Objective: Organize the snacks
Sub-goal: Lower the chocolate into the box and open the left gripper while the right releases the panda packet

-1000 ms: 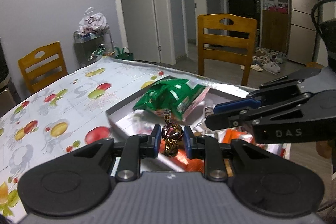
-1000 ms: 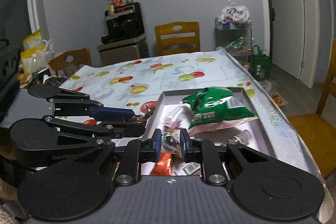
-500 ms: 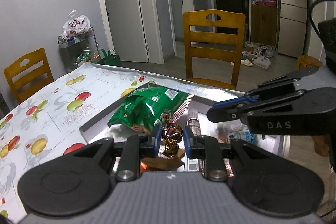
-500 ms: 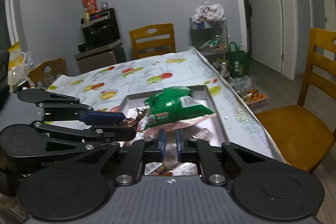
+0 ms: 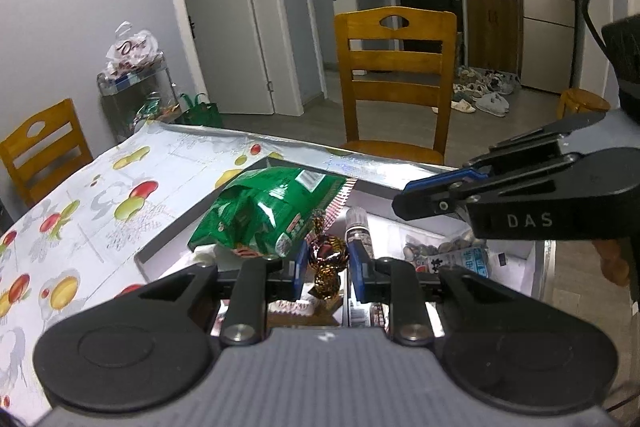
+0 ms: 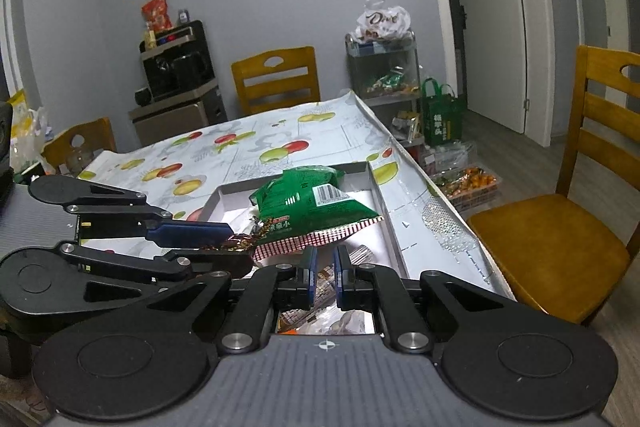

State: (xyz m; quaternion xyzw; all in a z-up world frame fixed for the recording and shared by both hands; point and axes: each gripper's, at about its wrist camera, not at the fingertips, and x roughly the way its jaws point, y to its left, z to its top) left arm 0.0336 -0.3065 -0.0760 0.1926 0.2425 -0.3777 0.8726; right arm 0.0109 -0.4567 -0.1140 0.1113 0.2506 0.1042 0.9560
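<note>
Nearest to me, my left gripper (image 5: 324, 269) is clamped on a foil-wrapped candy (image 5: 327, 259), brown and gold, pinched between the blue pads and hanging a little below them. From the other camera I see the same candy (image 6: 236, 242) sticking out past the left gripper's fingertips (image 6: 224, 233), touching the edge of the green bag.

My right gripper (image 6: 324, 277) has its pads drawn nearly together. Something thin and shiny — a wrapper, I think — shows in the narrow gap, but I cannot tell whether the pads press on it or it simply lies in the tray beneath. Seen from the left camera, the right gripper (image 5: 404, 205) reaches in from the side over the tray, fingers together.

Just beyond both grippers sits the grey tray (image 6: 382, 205) on the fruit-patterned tablecloth (image 6: 248, 151), near the table's edge. Inside it a green snack bag (image 5: 264, 213) lies puffed up across the far half, its red-checked seam pointing toward me. Beside it I can make out a small bottle (image 5: 357, 227) lying lengthwise and a small carton (image 5: 460, 261) — other packets are too crowded to name.

Past the table stands a wooden chair (image 5: 394, 83), and further back a fridge (image 5: 544, 3).
</note>
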